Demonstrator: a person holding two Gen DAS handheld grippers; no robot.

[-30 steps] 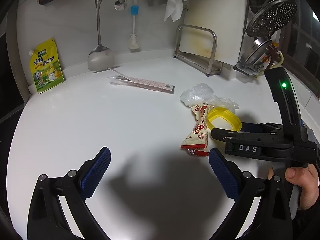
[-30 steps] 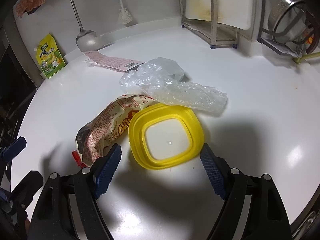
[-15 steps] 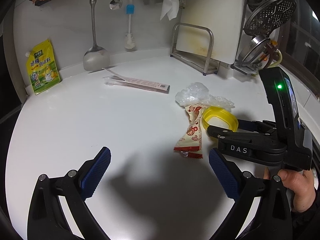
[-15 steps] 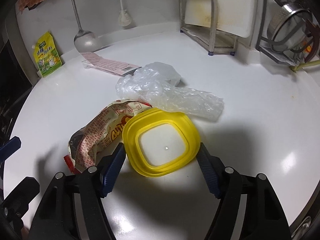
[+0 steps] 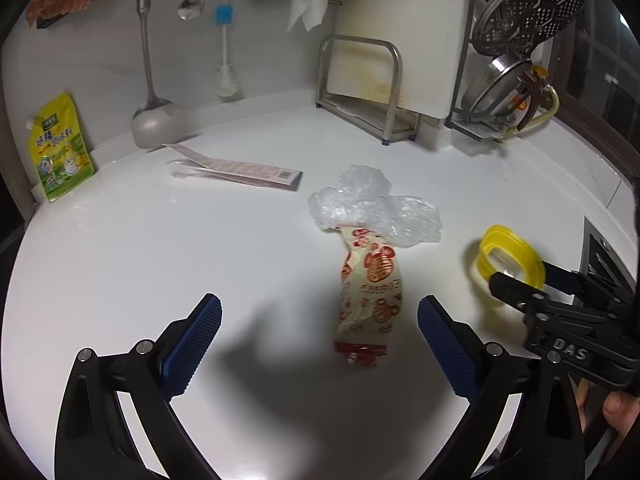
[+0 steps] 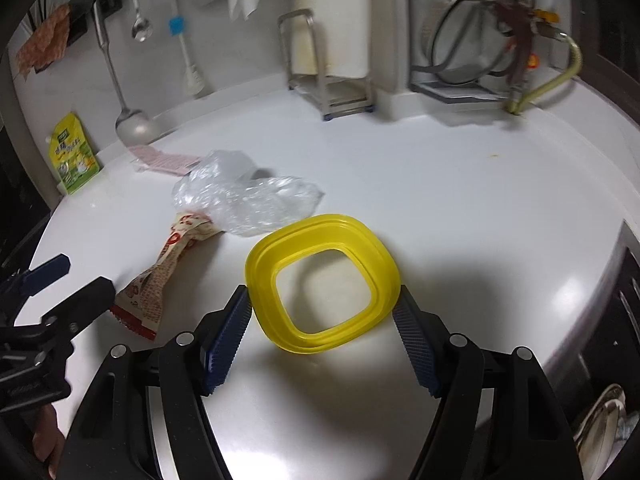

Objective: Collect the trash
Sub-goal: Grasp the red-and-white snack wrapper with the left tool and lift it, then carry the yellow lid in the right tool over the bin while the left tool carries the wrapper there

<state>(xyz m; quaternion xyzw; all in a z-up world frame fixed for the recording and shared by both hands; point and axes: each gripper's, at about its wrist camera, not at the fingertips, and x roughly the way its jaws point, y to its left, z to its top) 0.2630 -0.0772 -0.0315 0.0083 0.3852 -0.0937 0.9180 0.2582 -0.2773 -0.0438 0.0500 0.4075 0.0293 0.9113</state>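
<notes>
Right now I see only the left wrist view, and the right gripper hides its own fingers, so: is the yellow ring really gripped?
Observer: Yes, the right gripper has one blue pad against each side of the yellow ring.
Operator: Solid lid or hollow?
Observer: Hollow; the white counter shows through its middle.
Operator: Anything near my right side?
Observer: Dishes sit below the counter's steel edge, at lower right.
</notes>
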